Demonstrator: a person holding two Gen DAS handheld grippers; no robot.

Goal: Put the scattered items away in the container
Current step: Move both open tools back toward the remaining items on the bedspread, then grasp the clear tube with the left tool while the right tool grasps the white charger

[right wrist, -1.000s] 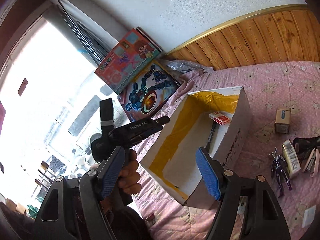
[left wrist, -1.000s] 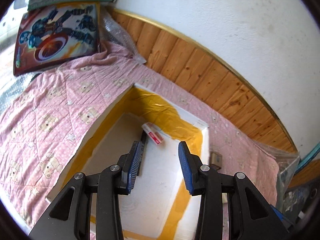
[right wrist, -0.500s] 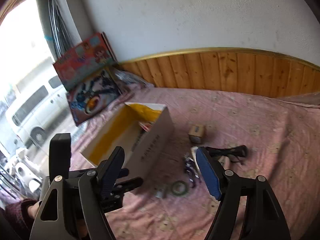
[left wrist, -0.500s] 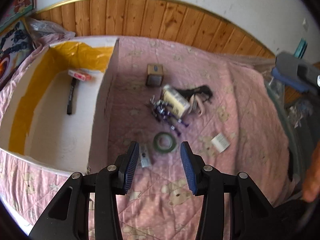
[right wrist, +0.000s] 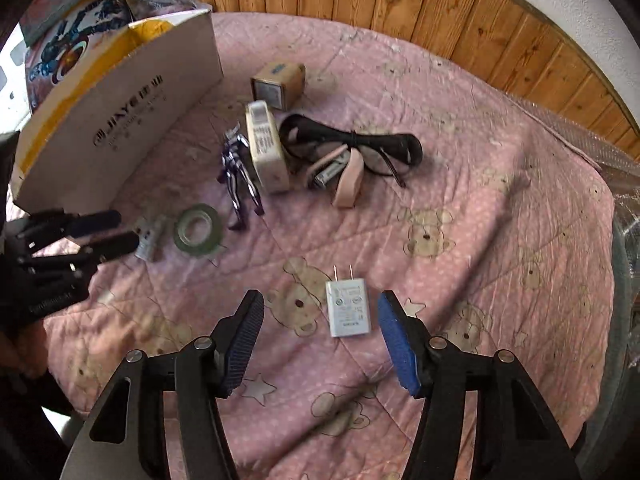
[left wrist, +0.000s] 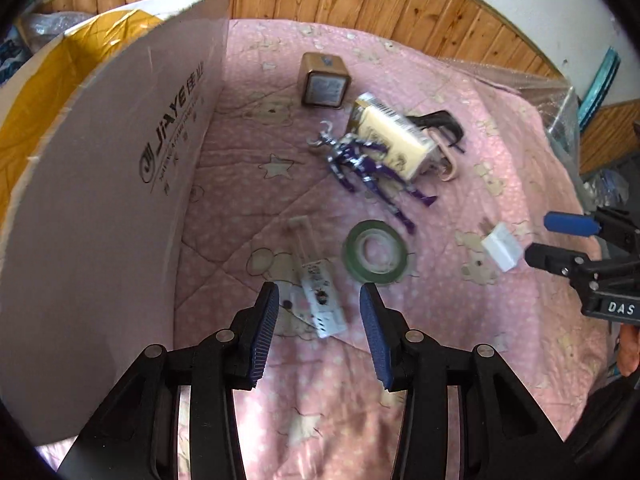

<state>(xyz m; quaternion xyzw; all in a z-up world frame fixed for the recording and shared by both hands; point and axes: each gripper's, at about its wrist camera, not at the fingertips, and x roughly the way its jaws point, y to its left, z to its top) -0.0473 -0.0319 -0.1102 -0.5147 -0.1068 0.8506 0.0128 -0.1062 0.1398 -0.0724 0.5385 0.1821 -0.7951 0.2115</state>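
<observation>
Left gripper (left wrist: 319,332) and right gripper (right wrist: 320,338) both gape wide.

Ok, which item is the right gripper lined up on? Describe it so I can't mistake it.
On the pink quilt, well away from the cardboard box and the central clutter, a white plug adapter lies alone between the open right gripper fingers. Unlike its neighbours, it has two metal prongs pointing away.

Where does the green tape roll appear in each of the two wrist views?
Left wrist view: green tape roll, centre, just beyond the open left hand-held gripper.
Right wrist view: left of centre, near the cardboard box.
Shared landmark: the purple toy figure beside it.
</observation>
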